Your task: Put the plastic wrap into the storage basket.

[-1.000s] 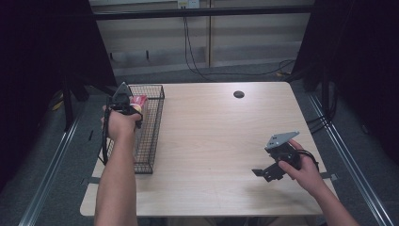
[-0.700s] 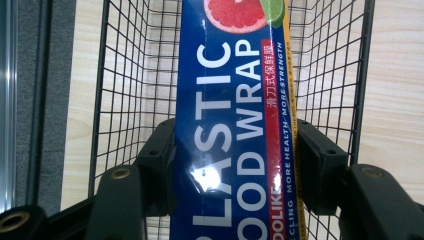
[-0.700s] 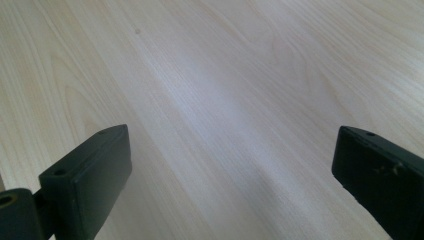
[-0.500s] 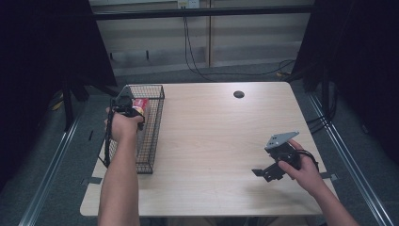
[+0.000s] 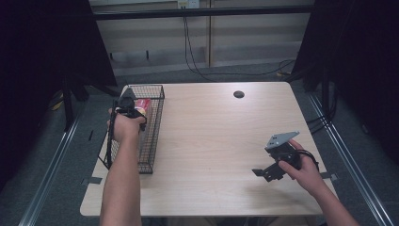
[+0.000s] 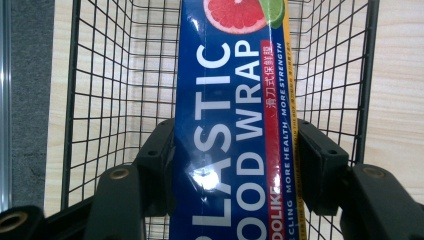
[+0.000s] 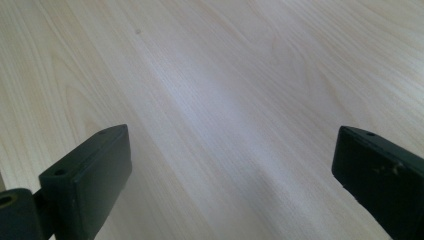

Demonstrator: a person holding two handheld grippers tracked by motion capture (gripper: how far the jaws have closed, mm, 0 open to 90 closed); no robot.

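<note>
Left gripper (image 6: 235,160): jaws clamped on the two long side faces of the plastic wrap box (image 6: 232,120), one pad against each side, printed face toward the camera. In the high view the left gripper (image 5: 128,107) sits over the wire basket (image 5: 157,123) at the table's left edge, with the box (image 5: 142,106) inside the basket outline. Left gripper view puts basket mesh behind and on both sides of the box, so it is within the walls; cannot tell whether its far end touches the basket floor.

Handling, as a judgement:
- Long, narrow carton, probably light for its length; the roll inside carries most of the weight.
- Cardboard walls are stiff along the length but will dent under a hard squeeze across the narrow faces. Moderate force is enough.
- Glossy print, with a glare spot between the pads, so it looks slippery. Expect it to slide or pivot in the jaws if tilted.
- Grip appears to sit toward one end, not mid-length, so the free end acts as a lever. A mid-length hold across the narrow width would be steadier.
- Mesh is close on both sides; a box corner could catch a wire.

Right gripper (image 5: 276,162): held low over the table (image 5: 211,141) at its near right, well apart from the basket. Its own view shows the jaws spread wide with bare wood between them, holding nothing.
</note>
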